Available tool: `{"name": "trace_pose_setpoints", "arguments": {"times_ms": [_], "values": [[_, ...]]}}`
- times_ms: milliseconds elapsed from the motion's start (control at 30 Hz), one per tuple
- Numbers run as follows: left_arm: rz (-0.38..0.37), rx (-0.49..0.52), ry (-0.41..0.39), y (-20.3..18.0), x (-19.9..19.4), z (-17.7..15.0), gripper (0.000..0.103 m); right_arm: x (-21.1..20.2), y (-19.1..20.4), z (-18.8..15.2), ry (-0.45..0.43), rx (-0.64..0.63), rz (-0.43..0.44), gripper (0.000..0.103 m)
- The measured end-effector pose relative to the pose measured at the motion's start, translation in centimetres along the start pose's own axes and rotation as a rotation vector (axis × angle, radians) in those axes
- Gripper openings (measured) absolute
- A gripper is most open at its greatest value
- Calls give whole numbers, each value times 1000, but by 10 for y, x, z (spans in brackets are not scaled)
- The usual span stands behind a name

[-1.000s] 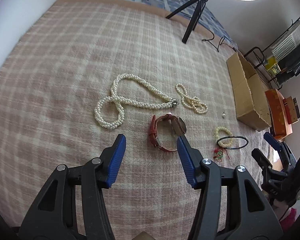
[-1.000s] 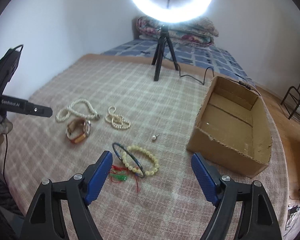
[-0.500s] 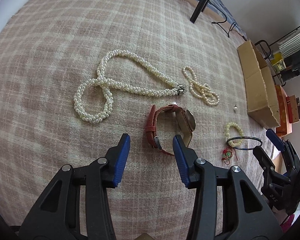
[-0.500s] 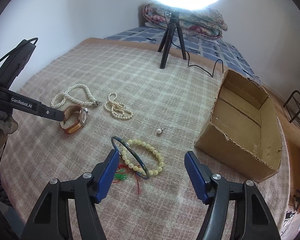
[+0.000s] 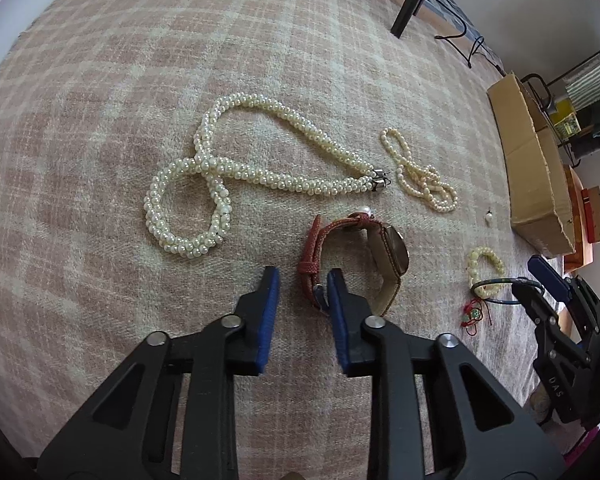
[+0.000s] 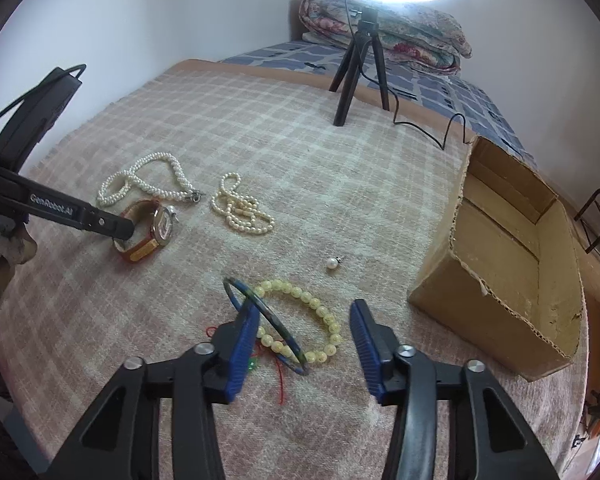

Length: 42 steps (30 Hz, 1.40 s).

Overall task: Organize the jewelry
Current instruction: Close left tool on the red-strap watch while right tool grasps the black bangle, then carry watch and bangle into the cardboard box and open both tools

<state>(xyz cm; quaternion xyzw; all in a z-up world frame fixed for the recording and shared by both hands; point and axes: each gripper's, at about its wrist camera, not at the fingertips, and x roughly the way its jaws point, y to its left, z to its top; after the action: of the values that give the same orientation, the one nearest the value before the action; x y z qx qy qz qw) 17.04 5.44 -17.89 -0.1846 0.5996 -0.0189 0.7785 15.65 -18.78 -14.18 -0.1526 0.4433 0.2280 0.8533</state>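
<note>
A red-strapped watch [image 5: 356, 260] stands on its side on the checked blanket, also in the right wrist view [image 6: 146, 230]. My left gripper [image 5: 302, 276] is open, its jaws narrowed; the right fingertip [image 5: 336, 280] touches the near strap. My right gripper [image 6: 302, 312] is open over a yellow bead bracelet [image 6: 312, 320] and a dark bangle [image 6: 266, 320]. A thick pearl necklace [image 5: 236, 176], a thin pearl strand [image 5: 420, 180] and a loose pearl earring [image 6: 333, 263] lie nearby. The open cardboard box [image 6: 508, 248] is at the right.
A ring light on a black tripod [image 6: 358, 68] stands at the far edge with its cable [image 6: 432, 128] trailing on the blanket. A red-corded green charm [image 6: 268, 360] lies by the bangle. Folded quilts [image 6: 384, 28] are behind. A metal rack [image 5: 580, 92] stands beyond the box.
My left gripper moved forward and down to the watch and its jaws narrowed. My right gripper moved forward and down over the bangle and bead bracelet.
</note>
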Motion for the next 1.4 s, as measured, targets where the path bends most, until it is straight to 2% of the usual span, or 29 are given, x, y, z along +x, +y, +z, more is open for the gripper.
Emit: {"name": "trace_pose_setpoints", "arguments": {"times_ms": [67,133,233,400,700,1000,1167,1400], "values": [[-9,9,0,-2,0,-1,11,0,1,2,-1,9,15,30],[-5,20,-8,-6,1,-1,10,-1,2,3,-4,19,38,18],[-10,19,-14,-7,0,-1,9,-2,2,4,-10,28,54,8],[-15,15,-28,-5,-5,-4,7,-7,-1,2,-20,48,77,1],[-24,19,-69,-2,-21,-6,7,-24,-7,6,-75,73,75,1],[-73,9,-96,-7,-37,-2,7,-42,-11,13,-129,80,70,1],[-89,38,-123,-26,-44,1,7,-53,-19,18,-163,91,53,1],[-149,76,-139,-63,-50,6,7,-71,-41,29,-218,122,7,1]]}}
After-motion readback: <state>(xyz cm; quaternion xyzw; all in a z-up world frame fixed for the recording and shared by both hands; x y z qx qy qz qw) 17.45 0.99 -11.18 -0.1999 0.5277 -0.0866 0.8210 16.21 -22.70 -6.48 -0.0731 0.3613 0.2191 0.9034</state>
